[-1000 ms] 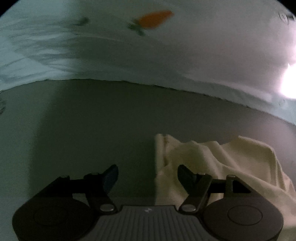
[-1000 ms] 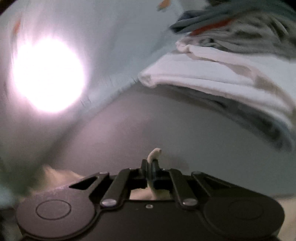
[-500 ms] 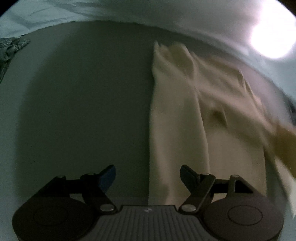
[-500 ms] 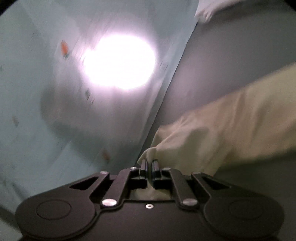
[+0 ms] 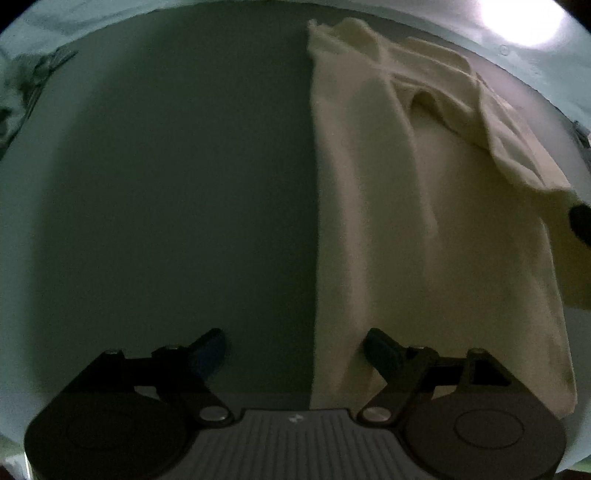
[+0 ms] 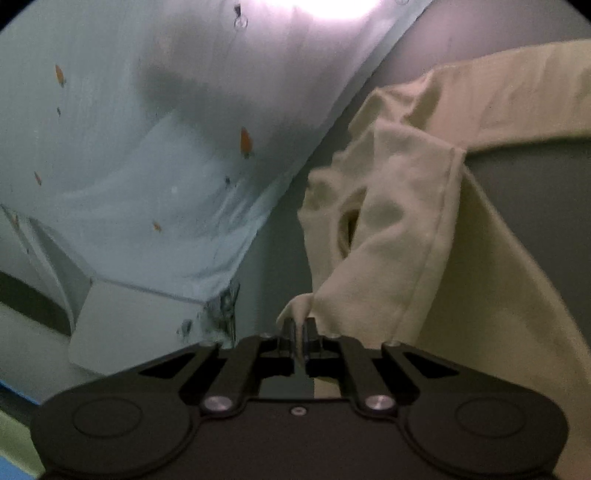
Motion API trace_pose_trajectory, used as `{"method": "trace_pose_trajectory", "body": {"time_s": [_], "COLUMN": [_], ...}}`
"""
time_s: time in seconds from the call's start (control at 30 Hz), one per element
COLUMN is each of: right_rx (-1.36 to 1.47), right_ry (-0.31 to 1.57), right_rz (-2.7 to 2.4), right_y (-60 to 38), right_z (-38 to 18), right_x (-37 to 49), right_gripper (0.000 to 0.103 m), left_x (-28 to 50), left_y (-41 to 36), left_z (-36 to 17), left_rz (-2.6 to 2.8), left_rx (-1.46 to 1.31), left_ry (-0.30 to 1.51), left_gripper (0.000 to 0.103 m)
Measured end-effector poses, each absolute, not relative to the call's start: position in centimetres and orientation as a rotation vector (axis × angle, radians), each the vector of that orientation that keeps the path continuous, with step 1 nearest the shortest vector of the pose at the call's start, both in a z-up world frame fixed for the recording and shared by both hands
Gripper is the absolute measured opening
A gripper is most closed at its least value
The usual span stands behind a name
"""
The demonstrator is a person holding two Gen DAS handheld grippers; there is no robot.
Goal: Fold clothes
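A: Left tool [image 5: 295, 347] wide apart, jaws have just been opening, pads pressing nothing. Only the straight left edge of the cream garment [image 5: 413, 221] runs up between them; right finger [image 5: 380, 350] sits over the cloth, left finger over bare grey surface [image 5: 166, 192].

B: Right tool [image 6: 300, 332]?

A: Pinched tight on a small corner of the same cream garment [image 6: 399, 229], bottom centre of its frame. Cloth rises from the pinch toward upper right, hem seam visible, folds bunched.

B: Garment location?

A: Left view: right half of the frame, lying long on the grey surface, rumpled at upper right. Pale blue sheet [image 6: 155, 155] with small orange prints fills the upper left of the right view. Bright glare [image 5: 524, 18] top right in the left view.

B: Other clothes?

A: Dark patterned cloth [image 5: 26, 85] at the far left edge, blurry, can't tell what.
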State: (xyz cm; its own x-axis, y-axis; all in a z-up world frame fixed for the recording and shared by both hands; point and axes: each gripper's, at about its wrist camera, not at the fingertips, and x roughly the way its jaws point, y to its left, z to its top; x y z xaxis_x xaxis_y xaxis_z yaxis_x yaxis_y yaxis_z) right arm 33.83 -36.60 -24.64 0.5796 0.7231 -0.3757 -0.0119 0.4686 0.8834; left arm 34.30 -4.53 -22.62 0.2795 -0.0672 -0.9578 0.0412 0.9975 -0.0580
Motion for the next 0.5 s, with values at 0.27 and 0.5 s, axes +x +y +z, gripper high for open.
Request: {"method": "trace_pose_trajectory", "body": {"time_s": [0.27,0.5], "right_rx": [0.938,0.901], "right_ry": [0.888,0.894], "right_rz": [0.545,0.532], "right_y": [-34.1,-32.9], "right_z": [-24.4,-24.0], "right_x": [29.4,27.1], "right_gripper": [0.005,0.005], "left_x": [32.9,32.6], "left_y": [-4.0,-3.8], "left_z": [-23.3,-23.6], "left_rz": [-0.114,-0.172], "left_rx": [0.035,0.08], "left_ry": [1.274,1.267], "left_gripper": [0.098,0.103]}}
